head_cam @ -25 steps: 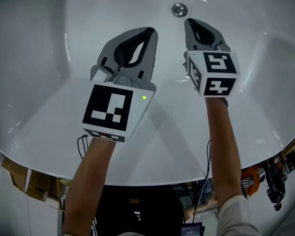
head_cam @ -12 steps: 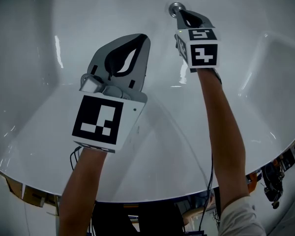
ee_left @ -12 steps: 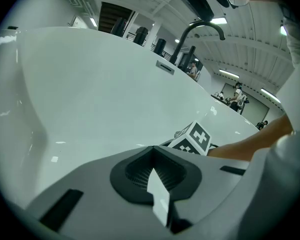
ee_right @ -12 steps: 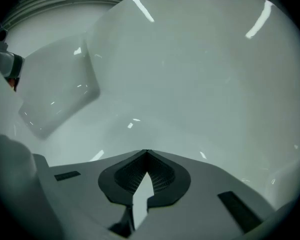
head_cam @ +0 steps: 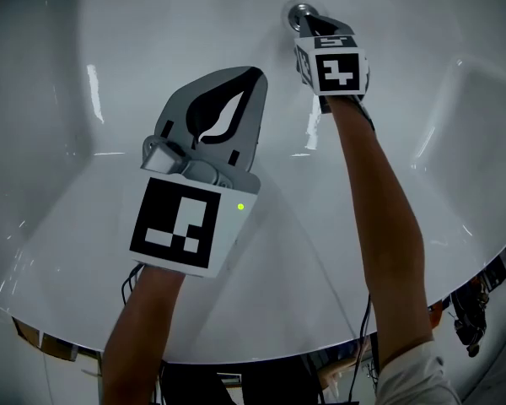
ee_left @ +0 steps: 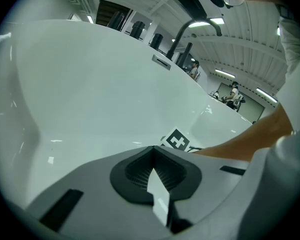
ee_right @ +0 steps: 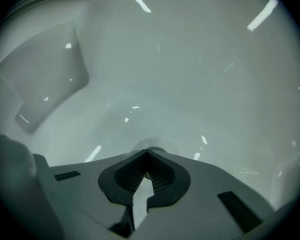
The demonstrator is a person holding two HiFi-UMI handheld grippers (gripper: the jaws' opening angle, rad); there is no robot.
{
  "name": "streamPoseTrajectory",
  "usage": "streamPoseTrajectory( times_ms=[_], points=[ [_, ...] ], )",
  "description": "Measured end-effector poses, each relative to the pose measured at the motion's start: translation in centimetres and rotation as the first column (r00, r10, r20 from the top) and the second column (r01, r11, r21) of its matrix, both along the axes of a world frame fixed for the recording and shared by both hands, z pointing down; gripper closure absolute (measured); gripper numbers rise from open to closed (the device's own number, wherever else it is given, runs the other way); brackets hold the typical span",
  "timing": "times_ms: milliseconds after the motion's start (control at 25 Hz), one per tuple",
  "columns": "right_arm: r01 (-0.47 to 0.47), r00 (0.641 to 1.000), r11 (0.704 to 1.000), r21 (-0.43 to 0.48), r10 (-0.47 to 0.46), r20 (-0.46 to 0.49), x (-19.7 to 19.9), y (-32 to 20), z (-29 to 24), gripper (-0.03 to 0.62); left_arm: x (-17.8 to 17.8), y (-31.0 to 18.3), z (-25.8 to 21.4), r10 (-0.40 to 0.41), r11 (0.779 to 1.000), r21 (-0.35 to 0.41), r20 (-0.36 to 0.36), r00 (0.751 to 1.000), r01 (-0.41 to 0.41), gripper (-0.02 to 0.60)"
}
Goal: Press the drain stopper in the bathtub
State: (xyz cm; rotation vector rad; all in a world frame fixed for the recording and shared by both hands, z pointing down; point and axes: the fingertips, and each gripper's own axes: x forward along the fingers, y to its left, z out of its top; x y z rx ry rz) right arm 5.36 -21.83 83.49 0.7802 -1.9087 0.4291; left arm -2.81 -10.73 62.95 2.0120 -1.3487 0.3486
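Note:
The round chrome drain stopper [head_cam: 298, 12] sits in the white bathtub floor [head_cam: 185, 24] at the top of the head view. My right gripper [head_cam: 308, 26] is shut and empty, with its tip down against the stopper's near edge. In the right gripper view only a thin arc of the stopper [ee_right: 156, 149] shows past the joined jaw tips of that gripper [ee_right: 147, 152]. My left gripper [head_cam: 255, 76] is also shut and empty and hangs over the tub's middle, well short of the stopper. The left gripper view shows its closed tip [ee_left: 152, 148] and the right gripper's marker cube [ee_left: 177, 141] beyond.
The tub's sloped white walls rise all round, with a stepped ledge [head_cam: 476, 91] at the right. A dark curved faucet [ee_left: 190, 26] stands on the far rim [ee_left: 160, 61]. Cables and clutter [head_cam: 476, 310] lie outside the near rim.
My right gripper has reached forward and down from mid-tub to the stopper. The left gripper has stayed about where it was, still shut.

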Motion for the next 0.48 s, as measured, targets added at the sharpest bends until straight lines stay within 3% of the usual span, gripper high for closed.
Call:
streamPoseTrajectory(
  times_ms=[480],
  points=[
    [-0.037, 0.999, 0.998, -0.043, 0.037, -0.023, 1.6, -0.6, 3.0, 0.582, 2.5, -0.7, -0.2, 0.055, 0.998, 0.026, 0.03, 0.998, -0.056, 0.575]
  ],
)
